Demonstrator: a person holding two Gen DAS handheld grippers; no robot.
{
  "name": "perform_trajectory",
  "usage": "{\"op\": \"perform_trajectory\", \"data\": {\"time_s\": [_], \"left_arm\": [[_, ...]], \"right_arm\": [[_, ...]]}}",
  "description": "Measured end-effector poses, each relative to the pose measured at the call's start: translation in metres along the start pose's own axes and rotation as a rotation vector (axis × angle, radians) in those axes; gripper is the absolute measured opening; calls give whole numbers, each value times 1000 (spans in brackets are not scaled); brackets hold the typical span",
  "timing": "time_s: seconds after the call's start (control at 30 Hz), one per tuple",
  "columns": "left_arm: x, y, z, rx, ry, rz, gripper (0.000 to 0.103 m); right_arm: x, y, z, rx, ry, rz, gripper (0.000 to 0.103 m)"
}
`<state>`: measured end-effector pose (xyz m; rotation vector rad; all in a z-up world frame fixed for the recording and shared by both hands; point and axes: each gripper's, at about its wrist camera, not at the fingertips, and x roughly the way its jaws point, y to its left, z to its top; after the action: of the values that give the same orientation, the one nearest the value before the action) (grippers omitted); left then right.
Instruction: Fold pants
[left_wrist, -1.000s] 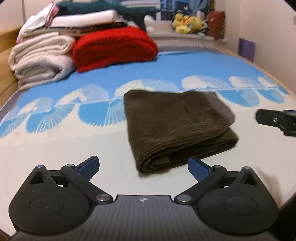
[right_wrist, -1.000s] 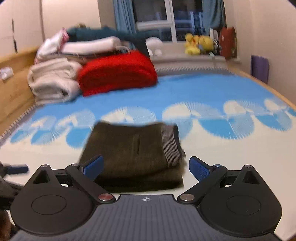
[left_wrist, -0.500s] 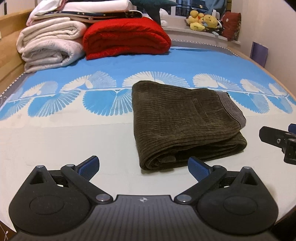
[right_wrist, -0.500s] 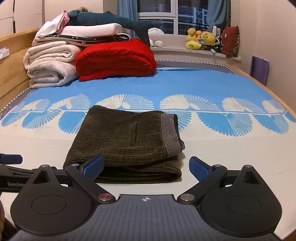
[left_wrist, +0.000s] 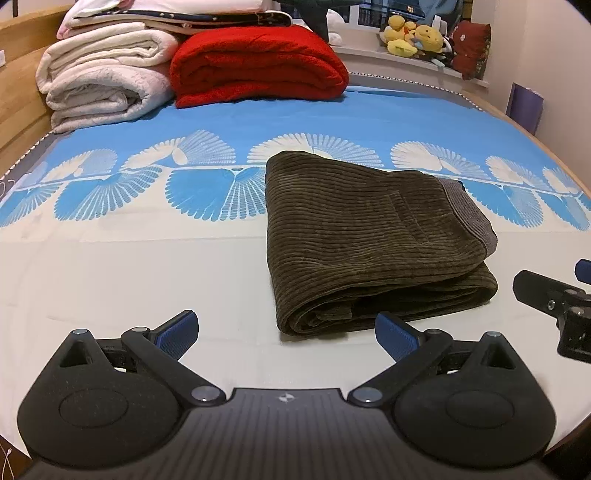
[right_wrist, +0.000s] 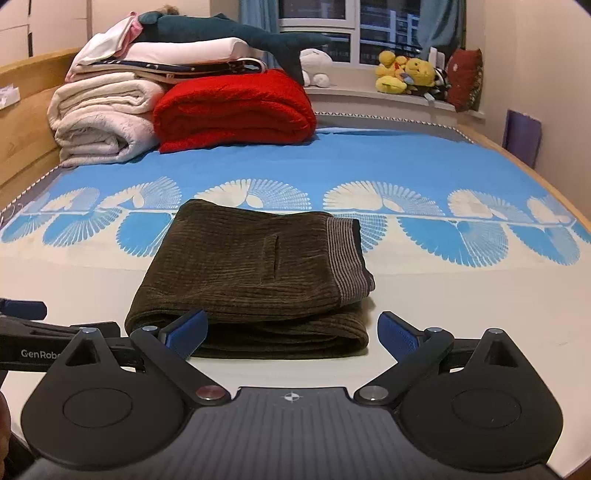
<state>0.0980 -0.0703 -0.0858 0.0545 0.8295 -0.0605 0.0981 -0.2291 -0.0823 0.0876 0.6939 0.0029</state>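
Right wrist view: the pants (right_wrist: 255, 273) lie folded on the bed (right_wrist: 443, 295); my right hand-held gripper (right_wrist: 291, 332) and left hand-held gripper (left_wrist: 286, 332) hang released. Nudging could spill the stacked layers.

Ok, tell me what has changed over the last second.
Only the cameras moved: both views steadied from blur, and the left gripper drew a little nearer the folded pants. Nothing was grasped or released. Both grippers, right included, stay open and empty; the pants lie folded as before on the bed.
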Motion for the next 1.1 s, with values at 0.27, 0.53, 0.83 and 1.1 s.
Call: {"op": "perform_trajectory", "data": {"time_s": [0.27,0.53,0.83,1.1], "left_arm": [[1,-5,0,14,-1,-5,102],[2,-7,0,26,-4,-11,102],[3,-9,0,34,-4,-14,102],[3,-11,0,38,-6,-13,102]], "right_arm": [[0,4,1,-10,-1,6,98],[-2,10,0,-41,-6,11,98],[-2,11,1,-47,-6,14,98],[-2,13,2,-56,-9,19,98]]}}
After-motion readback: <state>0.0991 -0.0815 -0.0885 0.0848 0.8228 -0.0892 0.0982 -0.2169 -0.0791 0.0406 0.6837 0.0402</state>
